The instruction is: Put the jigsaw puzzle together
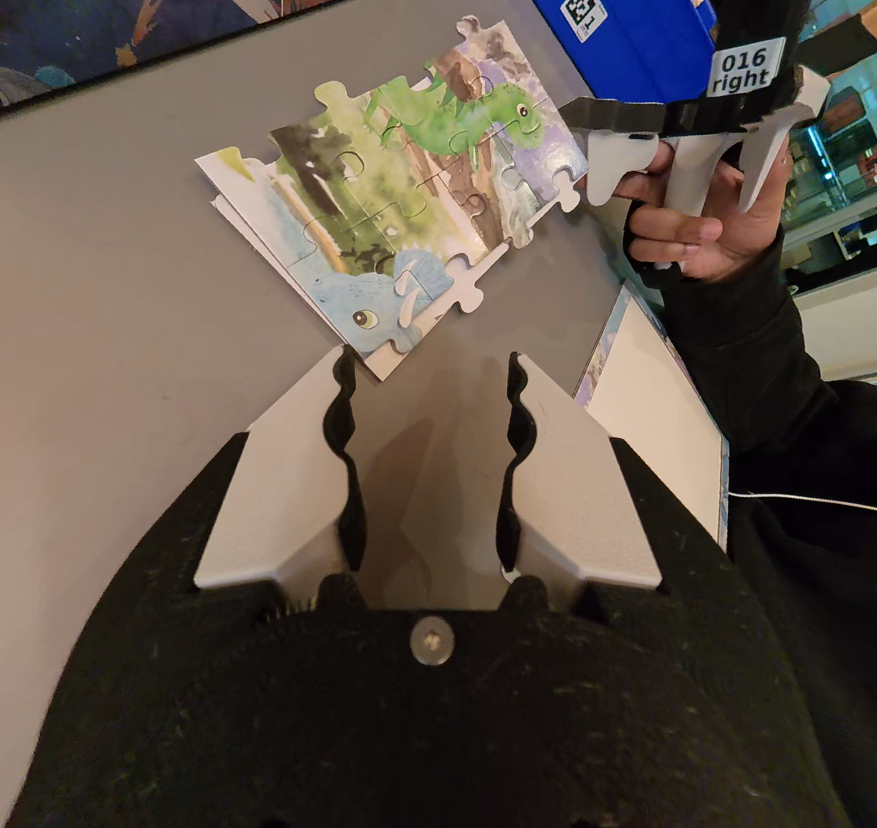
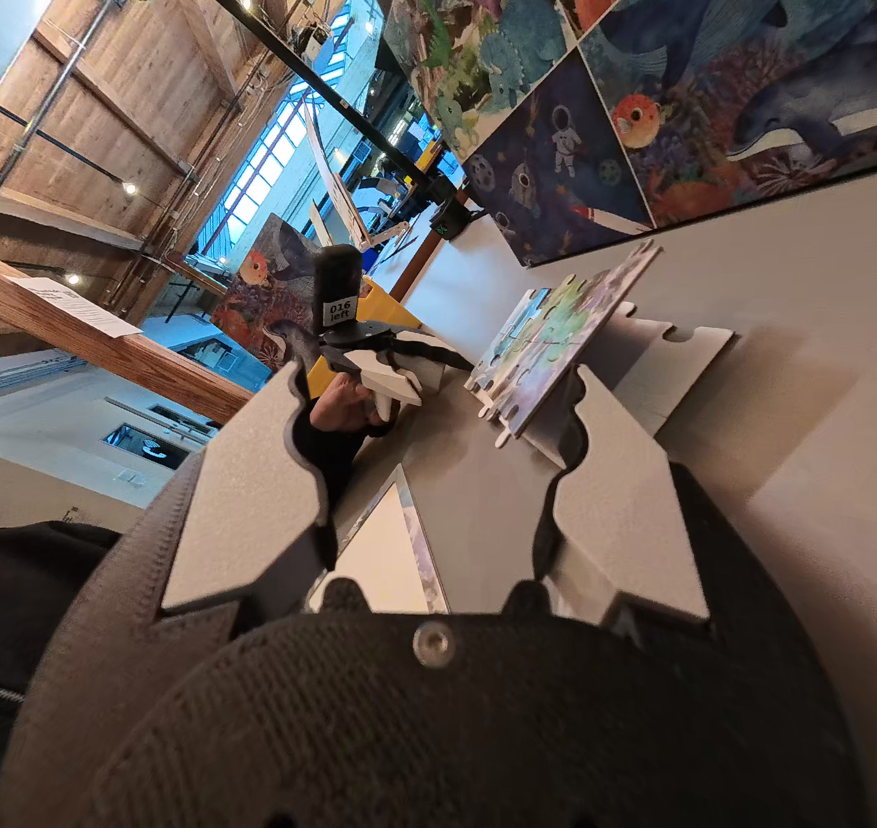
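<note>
A partly joined dinosaur jigsaw puzzle (image 1: 394, 198) lies on the grey table (image 1: 118, 283), with plain white pieces (image 1: 223, 209) under it. My left gripper (image 1: 429, 361) is open and empty, its left fingertip by the puzzle's near corner. My right gripper (image 1: 678, 193) is open, one finger (image 1: 610, 164) at the puzzle's right corner. In the right wrist view the puzzle (image 2: 555, 345) sits tilted on the white pieces (image 2: 674, 354), with my right gripper (image 2: 439, 376) open and its right finger (image 2: 612, 425) against the puzzle's near edge. The left gripper (image 2: 394, 387) shows behind.
A blue box (image 1: 617, 13) with a square marker stands at the back right. A large illustrated box (image 1: 142, 8) (image 2: 664, 93) lies at the back. A white board (image 1: 655, 425) (image 2: 379, 558) lies near the table's right edge. A person's hand (image 1: 688, 236) holds the right gripper. One gripper's finger ends stand about 15 cm off the other's.
</note>
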